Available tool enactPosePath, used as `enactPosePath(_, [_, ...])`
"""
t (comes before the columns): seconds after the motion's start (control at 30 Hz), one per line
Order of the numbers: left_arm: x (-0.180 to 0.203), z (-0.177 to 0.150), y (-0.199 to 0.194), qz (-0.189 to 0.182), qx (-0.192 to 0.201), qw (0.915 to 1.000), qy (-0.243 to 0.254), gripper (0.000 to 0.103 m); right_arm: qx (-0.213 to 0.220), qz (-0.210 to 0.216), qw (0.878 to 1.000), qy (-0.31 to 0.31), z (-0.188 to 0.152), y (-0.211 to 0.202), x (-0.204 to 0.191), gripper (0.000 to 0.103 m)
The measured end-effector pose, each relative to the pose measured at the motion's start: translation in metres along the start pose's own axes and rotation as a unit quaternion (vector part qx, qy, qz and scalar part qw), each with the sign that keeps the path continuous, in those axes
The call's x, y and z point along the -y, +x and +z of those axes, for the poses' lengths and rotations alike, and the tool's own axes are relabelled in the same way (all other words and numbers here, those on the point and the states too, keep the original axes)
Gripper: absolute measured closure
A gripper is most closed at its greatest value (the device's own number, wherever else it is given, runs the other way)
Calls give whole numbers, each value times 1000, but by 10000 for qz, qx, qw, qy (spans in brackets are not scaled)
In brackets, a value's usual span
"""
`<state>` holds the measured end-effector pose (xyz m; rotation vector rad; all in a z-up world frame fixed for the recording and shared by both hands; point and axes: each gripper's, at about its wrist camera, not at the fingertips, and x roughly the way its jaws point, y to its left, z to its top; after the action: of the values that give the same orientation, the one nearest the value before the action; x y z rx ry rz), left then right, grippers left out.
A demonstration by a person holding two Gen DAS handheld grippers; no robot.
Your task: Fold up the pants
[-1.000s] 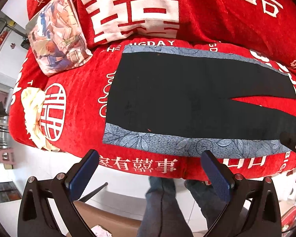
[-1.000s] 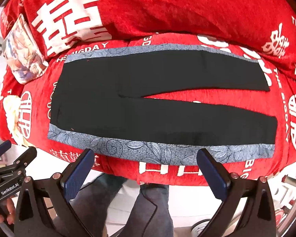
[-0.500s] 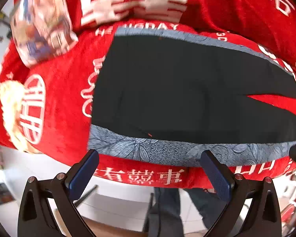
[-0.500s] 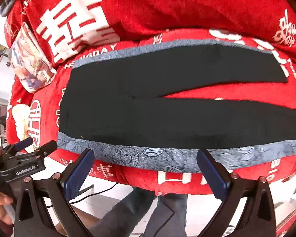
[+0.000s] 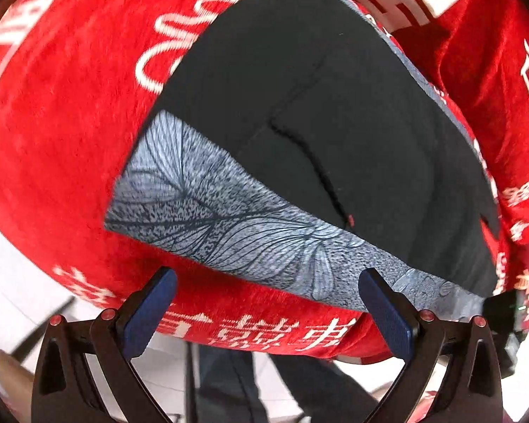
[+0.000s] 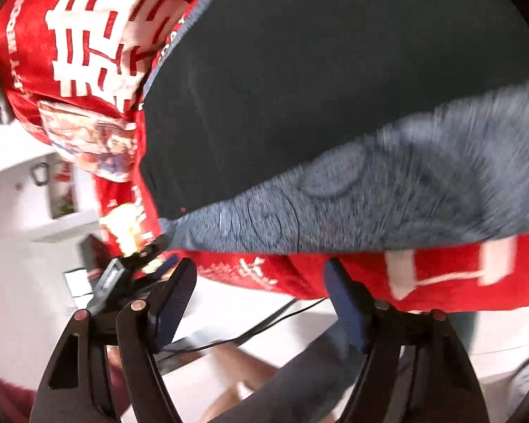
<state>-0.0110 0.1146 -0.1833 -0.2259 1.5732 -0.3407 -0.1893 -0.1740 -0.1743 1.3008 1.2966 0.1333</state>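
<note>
Black pants (image 5: pixel 335 112) with a grey leaf-patterned side stripe (image 5: pixel 208 211) lie flat on a red sofa cover (image 5: pixel 60 112). My left gripper (image 5: pixel 264 303) is open, low over the sofa's front edge just below the stripe near the waist corner, with nothing between its blue pads. In the right wrist view the same pants (image 6: pixel 317 70) and stripe (image 6: pixel 388 197) fill the frame, blurred. My right gripper (image 6: pixel 261 292) hangs just below the stripe at the sofa edge; its jaws are closing with nothing between them. The left gripper (image 6: pixel 137 264) shows at the left of that view.
The red cover with white lettering (image 6: pixel 98 46) drapes the sofa back and front. A printed cushion (image 6: pixel 91 137) lies at the far end. Below the sofa edge are the person's grey trouser legs (image 5: pixel 236 380), a cable (image 6: pixel 264 328) and pale floor.
Both grippers have dropped close to the near striped edge of the pants and rolled, so the pants look large and tilted. The right gripper's jaws stand narrower than before.
</note>
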Motion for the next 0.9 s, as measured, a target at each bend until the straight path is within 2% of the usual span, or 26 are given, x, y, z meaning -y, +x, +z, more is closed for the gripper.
enactPosePath(0.1, [-1, 5, 8, -303, 16, 9993, -203, 0, 98, 360, 9991, 213, 2, 11, 16, 26])
enactPosePath(0.2, [3, 10, 6, -545, 134, 9980, -306, 0, 413, 846, 9941, 546, 10, 11, 26, 26])
enactPosePath(0.3, [6, 15, 5, -805, 152, 9956, -453, 0, 737, 1081, 9896, 597, 12, 2, 22, 26])
enactPosePath(0.4, [7, 19, 9, -674, 115, 9960, -573, 14, 873, 1250, 9863, 634, 13, -5, 19, 27])
enactPosePath(0.47, [4, 22, 6, -559, 171, 9964, -612, 28, 827, 1143, 9878, 655, 15, -6, 22, 35])
enactPosePath(0.5, [5, 21, 5, -464, 171, 9971, -586, 49, 816, 1035, 9888, 703, 16, -5, 23, 54])
enactPosePath(0.53, [6, 20, 4, -445, 151, 9975, -529, 64, 832, 922, 9892, 778, 18, -7, 24, 79])
enactPosePath(0.57, [5, 23, 2, -513, 134, 9973, -509, 68, 864, 790, 9893, 866, 19, -9, 27, 91])
enactPosePath(0.6, [5, 29, -3, -533, 125, 9974, -474, 69, 869, 633, 9899, 926, 20, -14, 27, 96])
enactPosePath(0.63, [11, 31, -7, -487, 148, 9979, -388, 73, 862, 616, 9906, 867, 22, -16, 25, 96])
enactPosePath(0.77, [33, 48, -38, -624, 509, 9966, -198, 73, 759, 279, 9967, 77, 39, -35, -19, 96])
enactPosePath(0.9, [66, 85, -70, -776, 1053, 9914, -70, 73, 763, 378, 9946, -596, 81, -68, -66, 96])
